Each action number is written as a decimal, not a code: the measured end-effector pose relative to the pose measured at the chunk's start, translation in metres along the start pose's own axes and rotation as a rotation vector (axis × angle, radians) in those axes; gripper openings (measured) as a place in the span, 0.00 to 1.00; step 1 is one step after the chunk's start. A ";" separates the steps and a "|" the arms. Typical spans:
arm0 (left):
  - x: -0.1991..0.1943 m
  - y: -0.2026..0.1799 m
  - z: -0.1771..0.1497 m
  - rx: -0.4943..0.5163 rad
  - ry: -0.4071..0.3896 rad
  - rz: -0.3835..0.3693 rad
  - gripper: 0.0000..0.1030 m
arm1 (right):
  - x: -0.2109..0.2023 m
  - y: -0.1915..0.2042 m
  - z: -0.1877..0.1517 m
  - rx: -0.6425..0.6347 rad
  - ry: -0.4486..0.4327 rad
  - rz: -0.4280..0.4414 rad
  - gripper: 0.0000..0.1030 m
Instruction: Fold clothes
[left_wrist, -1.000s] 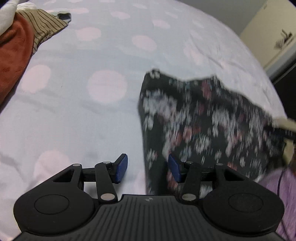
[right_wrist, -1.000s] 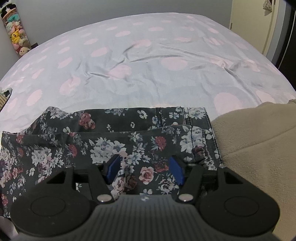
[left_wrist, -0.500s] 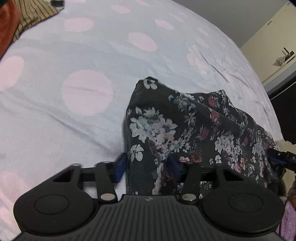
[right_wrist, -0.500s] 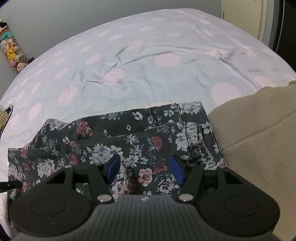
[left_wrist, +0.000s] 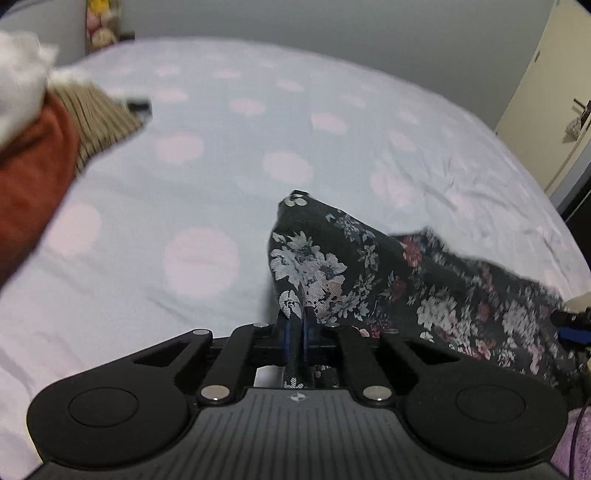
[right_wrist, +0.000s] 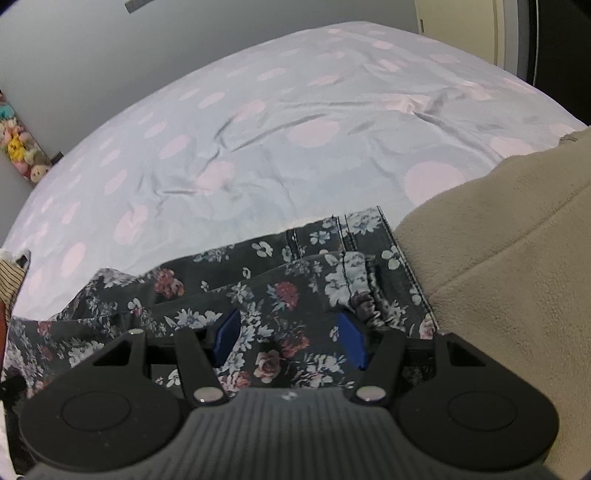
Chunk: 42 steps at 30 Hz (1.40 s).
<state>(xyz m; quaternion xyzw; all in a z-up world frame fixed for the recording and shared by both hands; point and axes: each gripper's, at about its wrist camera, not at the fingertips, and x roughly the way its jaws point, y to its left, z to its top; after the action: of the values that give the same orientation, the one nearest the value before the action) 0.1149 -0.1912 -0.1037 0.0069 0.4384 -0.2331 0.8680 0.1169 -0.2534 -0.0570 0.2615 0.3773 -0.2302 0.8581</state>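
Note:
A dark floral garment (left_wrist: 369, 269) lies on the bed with pink-dotted sheets (left_wrist: 221, 147). My left gripper (left_wrist: 295, 328) is shut on the garment's left edge, and the cloth rises in a peak ahead of the fingers. In the right wrist view the same floral garment (right_wrist: 258, 288) spreads under my right gripper (right_wrist: 290, 338), which hovers open just above its waistband end with blue pads (right_wrist: 351, 339) apart and cloth showing between them. The right gripper (left_wrist: 570, 326) shows at the far right of the left wrist view.
A beige fleece (right_wrist: 498, 258) lies against the garment's right end. A pile with rust-red (left_wrist: 33, 166), striped (left_wrist: 96, 114) and white clothes sits at the bed's left. Plush toys (right_wrist: 18, 144) hang on the far wall. A cream door (left_wrist: 546, 103) stands to the right.
My left gripper went from open to shut on the garment's edge and lifted, pulling the cloth into a peak. The right gripper stayed open over the waistband, tilting up slightly.

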 end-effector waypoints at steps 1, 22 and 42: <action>-0.007 0.001 0.002 0.008 -0.019 0.011 0.04 | -0.002 0.000 0.000 -0.001 -0.006 0.006 0.60; -0.054 0.091 0.034 -0.078 0.059 0.046 0.04 | -0.027 0.092 -0.032 -0.177 0.016 0.295 0.31; -0.025 0.107 0.081 -0.120 0.248 -0.196 0.04 | 0.101 0.262 -0.067 -0.474 0.182 0.283 0.00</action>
<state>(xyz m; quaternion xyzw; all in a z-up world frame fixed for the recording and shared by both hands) 0.2070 -0.1036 -0.0552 -0.0589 0.5537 -0.2875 0.7793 0.2985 -0.0334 -0.1015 0.1232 0.4557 0.0109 0.8815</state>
